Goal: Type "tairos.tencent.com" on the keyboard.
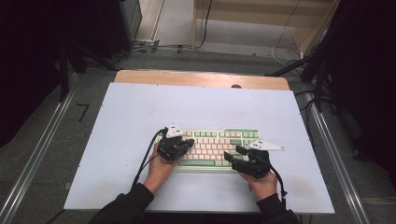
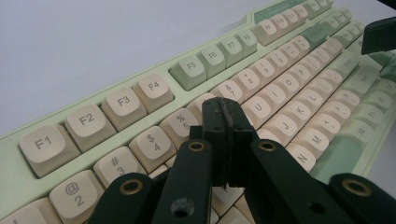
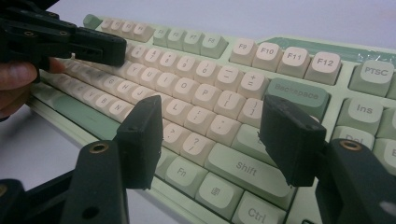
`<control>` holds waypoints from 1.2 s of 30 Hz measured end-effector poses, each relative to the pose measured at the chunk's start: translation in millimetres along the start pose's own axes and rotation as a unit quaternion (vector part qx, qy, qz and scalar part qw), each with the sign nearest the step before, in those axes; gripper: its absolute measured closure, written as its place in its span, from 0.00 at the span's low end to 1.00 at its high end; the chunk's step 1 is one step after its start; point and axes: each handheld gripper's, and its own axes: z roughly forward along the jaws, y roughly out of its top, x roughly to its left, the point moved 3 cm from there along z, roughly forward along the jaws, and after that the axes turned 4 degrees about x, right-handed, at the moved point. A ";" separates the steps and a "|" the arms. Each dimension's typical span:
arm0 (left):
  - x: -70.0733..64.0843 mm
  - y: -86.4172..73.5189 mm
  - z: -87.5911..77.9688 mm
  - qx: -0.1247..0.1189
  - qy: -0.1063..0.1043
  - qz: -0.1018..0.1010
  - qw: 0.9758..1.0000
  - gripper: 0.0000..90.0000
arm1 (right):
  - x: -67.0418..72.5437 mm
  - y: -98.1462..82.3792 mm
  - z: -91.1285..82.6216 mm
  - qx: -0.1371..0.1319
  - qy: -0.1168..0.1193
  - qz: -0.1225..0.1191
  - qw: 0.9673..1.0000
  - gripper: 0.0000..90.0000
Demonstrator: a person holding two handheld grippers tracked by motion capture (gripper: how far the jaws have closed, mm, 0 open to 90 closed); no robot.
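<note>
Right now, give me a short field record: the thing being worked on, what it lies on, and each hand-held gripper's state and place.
object: keyboard, green case, cream keys
support: white table sheet
left hand-held gripper: shut, nothing between jaws, tips over the number and upper letter rows
right hand-held gripper: open, nothing between jaws, above the Shift key end
contact with keys: cannot tell
</note>
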 end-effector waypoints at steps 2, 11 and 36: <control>-0.1 -0.2 0.2 0.001 0.000 0.000 1.000 1.00 | -0.2 0.0 0.1 0.000 -0.001 0.000 1.000 0.42; -1.0 -1.3 2.1 0.010 -0.002 0.000 1.000 1.00 | 0.1 0.1 0.9 0.000 -0.002 -0.001 1.000 0.42; 14.0 -2.6 -41.9 -0.094 0.057 -0.037 0.993 0.42 | 10.8 1.3 10.0 0.012 0.009 -0.041 0.999 0.97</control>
